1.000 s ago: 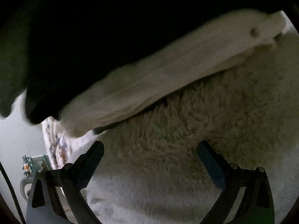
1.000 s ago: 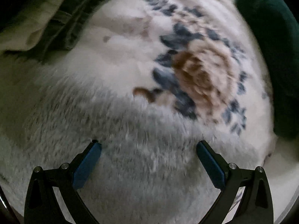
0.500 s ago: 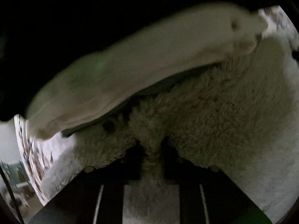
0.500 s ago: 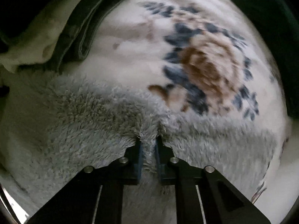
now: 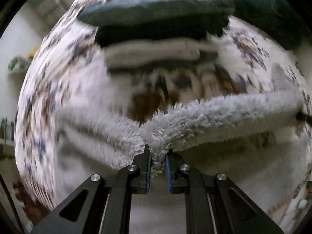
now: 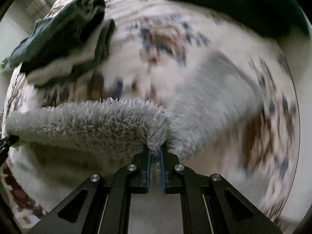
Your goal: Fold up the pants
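The pants are grey and fluffy (image 5: 214,115) and hang lifted above a flowered blanket (image 5: 48,89). My left gripper (image 5: 157,156) is shut on one end of their top edge. My right gripper (image 6: 155,152) is shut on the other end; the same fluffy pants (image 6: 87,124) stretch leftward from it. The edge runs taut between the two grippers, and the rest of the fabric hangs below, blurred. The right gripper's tip shows at the right edge of the left wrist view (image 5: 304,117).
A stack of folded clothes (image 5: 156,29), dark green, black and cream, lies on the blanket ahead; it also shows in the right wrist view (image 6: 64,39) at upper left. A dark green cushion (image 6: 234,3) sits at the far right. A wall and shelves are at left.
Both grippers went from open to shut on the fluffy pants, then lifted them off the blanket. The views now look across the bed from higher up.
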A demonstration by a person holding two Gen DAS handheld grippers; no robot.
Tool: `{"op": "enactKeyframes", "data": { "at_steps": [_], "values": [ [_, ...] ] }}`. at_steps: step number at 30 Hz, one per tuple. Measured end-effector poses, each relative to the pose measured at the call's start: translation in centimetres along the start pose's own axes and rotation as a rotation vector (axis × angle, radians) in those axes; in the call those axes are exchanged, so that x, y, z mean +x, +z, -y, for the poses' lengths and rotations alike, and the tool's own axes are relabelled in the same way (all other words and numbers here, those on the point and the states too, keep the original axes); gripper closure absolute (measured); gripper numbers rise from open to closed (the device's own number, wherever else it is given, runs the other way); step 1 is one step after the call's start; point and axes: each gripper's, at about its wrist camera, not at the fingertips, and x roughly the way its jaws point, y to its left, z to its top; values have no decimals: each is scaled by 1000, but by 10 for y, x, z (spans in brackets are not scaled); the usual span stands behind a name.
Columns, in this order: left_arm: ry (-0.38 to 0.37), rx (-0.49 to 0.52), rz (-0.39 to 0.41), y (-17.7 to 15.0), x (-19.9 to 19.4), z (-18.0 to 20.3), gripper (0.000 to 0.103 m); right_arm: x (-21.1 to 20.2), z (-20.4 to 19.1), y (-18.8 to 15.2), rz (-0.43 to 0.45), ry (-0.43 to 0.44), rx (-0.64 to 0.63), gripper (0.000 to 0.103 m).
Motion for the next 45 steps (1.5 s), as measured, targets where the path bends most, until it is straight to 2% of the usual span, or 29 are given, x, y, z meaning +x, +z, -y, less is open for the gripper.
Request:
{"op": "enactKeyframes", "data": {
  "at_steps": [1, 4, 7, 9, 10, 12, 13, 14, 16, 20, 23, 25, 28, 30, 31, 32, 33, 34, 36, 37, 39, 43, 45],
  "values": [
    [2, -16, -19, -13, -5, 18, 93, -2, 5, -25, -20, 7, 14, 94],
    [20, -43, -135, -69, 10, 33, 93, 0, 11, -96, -94, -13, 17, 94],
    [47, -71, -275, -118, 54, 45, 93, 25, 20, -135, -161, -27, 15, 94],
    [73, -99, -325, -133, 74, 45, 90, 44, 21, -151, -217, -38, -8, 92],
    [78, -113, -326, -134, 75, 45, 87, 52, 21, -155, -245, -46, -19, 87],
    [78, -155, -296, -132, 69, 42, 74, 59, 19, -157, -286, -51, -37, 56],
    [65, -188, -248, -132, 60, 40, 56, 60, 19, -158, -303, -49, -47, 19],
    [54, -201, -220, -132, 54, 40, 32, 59, 18, -159, -309, -44, -55, 4],
    [50, -208, -192, -133, 45, 41, 10, 47, 14, -161, -290, -34, -93, 4],
    [71, -210, -146, -132, 11, 46, 10, 12, 9, -161, -272, 0, -91, 4],
    [84, -218, -97, -122, -14, 47, 5, -24, 14, -139, -210, 29, -27, 4],
    [133, -219, -62, -108, -21, 50, 5, -37, 17, -114, -144, 14, 14, 4],
    [241, -205, -25, -83, -10, 45, 5, -16, 14, -67, -85, -51, 13, 4],
    [286, -200, -23, -65, 6, 46, 5, 22, 16, -40, -110, -77, 18, 7],
    [312, -190, -24, -62, 13, 45, 5, 43, 20, -26, -142, -84, 22, 24],
    [329, -179, -33, -56, 20, 50, 5, 59, 18, -19, -187, -106, 16, 59],
    [336, -170, -46, -52, 27, 51, 5, 70, 23, -17, -233, -152, 31, 79],
    [336, -164, -57, -47, 33, 51, 4, 69, 34, -19, -234, -151, 82, 89],
    [314, -163, -77, -41, 39, 52, 4, 49, 57, -31, -178, -125, 191, 90],
    [281, -178, -88, -40, 38, 50, 4, 37, 69, -40, -157, -139, 238, 90],
    [231, -189, -68, -37, 31, 49, 5, 2, 102, -70, -94, -149, 379, 91],
    [189, -169, -35, -38, 18, 55, 5, -48, 166, -157, 4, -132, 728, 91],
    [164, -153, -32, -42, 15, 61, 5, -46, 193, -198, 5, -54, 876, 90]
  ]
}}
